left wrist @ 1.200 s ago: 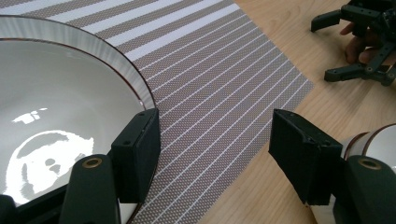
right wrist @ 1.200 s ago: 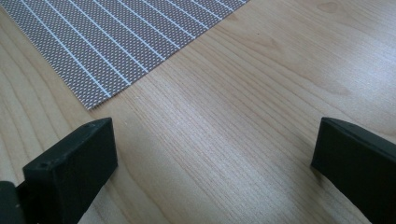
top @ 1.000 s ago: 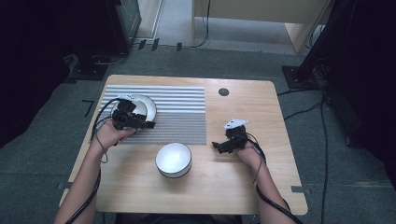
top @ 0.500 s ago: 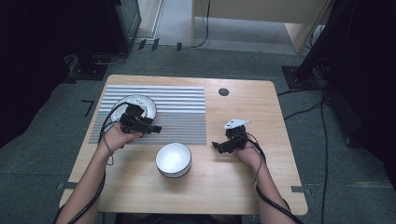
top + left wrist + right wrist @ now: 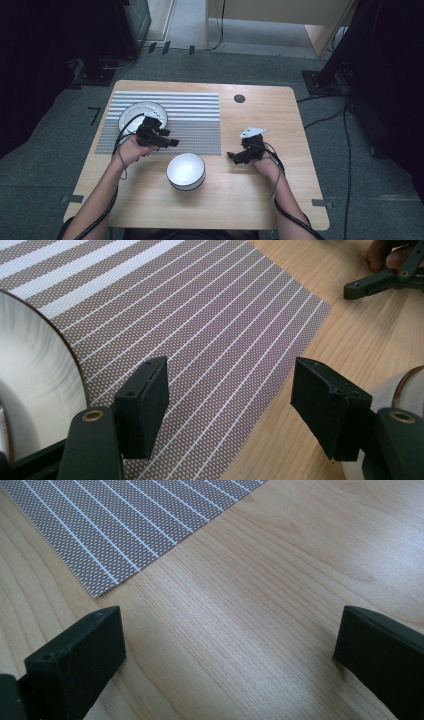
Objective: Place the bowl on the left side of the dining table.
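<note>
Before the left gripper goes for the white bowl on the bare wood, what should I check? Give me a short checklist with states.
1. Left gripper jaws apart, nothing between them: ok.
2. Right gripper open, holding nothing: ok.
3. White round bowl upright on the wooden table: ok.
4. White plate lies on the striped woven placemat, apart from the bowl: ok.
5. Left gripper lined up over the bowl's rim: not ok, it hovers over the placemat.
6. Bowl's contents: cannot tell.

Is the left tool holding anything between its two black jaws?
No, the left tool is open, with just the striped woven placemat showing between its jaws.
</note>
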Demonstrator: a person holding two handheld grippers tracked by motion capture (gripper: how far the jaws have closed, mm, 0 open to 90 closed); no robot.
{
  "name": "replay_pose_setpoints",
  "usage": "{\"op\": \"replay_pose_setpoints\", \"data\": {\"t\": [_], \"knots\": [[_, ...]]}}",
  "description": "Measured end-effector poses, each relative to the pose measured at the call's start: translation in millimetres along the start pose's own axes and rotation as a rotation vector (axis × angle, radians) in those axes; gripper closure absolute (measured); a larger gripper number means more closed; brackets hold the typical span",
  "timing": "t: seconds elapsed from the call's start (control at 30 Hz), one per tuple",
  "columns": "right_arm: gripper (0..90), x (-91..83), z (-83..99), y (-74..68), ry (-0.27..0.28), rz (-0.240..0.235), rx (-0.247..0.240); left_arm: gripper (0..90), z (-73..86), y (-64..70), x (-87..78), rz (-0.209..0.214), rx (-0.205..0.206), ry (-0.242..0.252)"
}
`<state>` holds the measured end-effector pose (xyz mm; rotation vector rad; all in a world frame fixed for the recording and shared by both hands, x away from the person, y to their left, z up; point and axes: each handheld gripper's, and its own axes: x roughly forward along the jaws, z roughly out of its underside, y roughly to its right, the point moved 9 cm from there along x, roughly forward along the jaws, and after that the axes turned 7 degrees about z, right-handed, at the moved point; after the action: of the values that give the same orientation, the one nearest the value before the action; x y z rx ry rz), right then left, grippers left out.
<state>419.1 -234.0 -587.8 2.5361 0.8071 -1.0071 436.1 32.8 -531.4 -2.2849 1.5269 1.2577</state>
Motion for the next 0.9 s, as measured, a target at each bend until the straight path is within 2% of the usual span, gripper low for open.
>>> {"op": "replay_pose_setpoints", "data": {"t": [0.03, 0.2, 0.5, 0.83, 0.9], "knots": [[0.0, -0.1, 0.1, 0.0, -0.001, 0.0, -0.001, 31.0, 0.9, 1.5, 3.9, 0.002, 0.012, -0.005], [0.0, -0.1, 0.1, 0.0, -0.001, 0.0, -0.001, 31.0, 4.1, 3.5, 13.3, 0.004, 0.022, -0.032], [0.0, -0.1, 0.1, 0.0, -0.001, 0.0, 0.0, 31.0, 5.4, 5.2, 23.9, 0.006, 0.037, -0.023], [0.0, 0.0, 0.0, 0.0, -0.001, 0.0, 0.0, 30.7, 10.2, 7.4, 37.0, 0.001, 0.059, -0.05], [0.0, 0.1, -0.1, 0.0, 0.0, 0.0, 0.0, 30.6, 11.3, 9.2, 41.5, -0.003, 0.074, -0.057]]}}
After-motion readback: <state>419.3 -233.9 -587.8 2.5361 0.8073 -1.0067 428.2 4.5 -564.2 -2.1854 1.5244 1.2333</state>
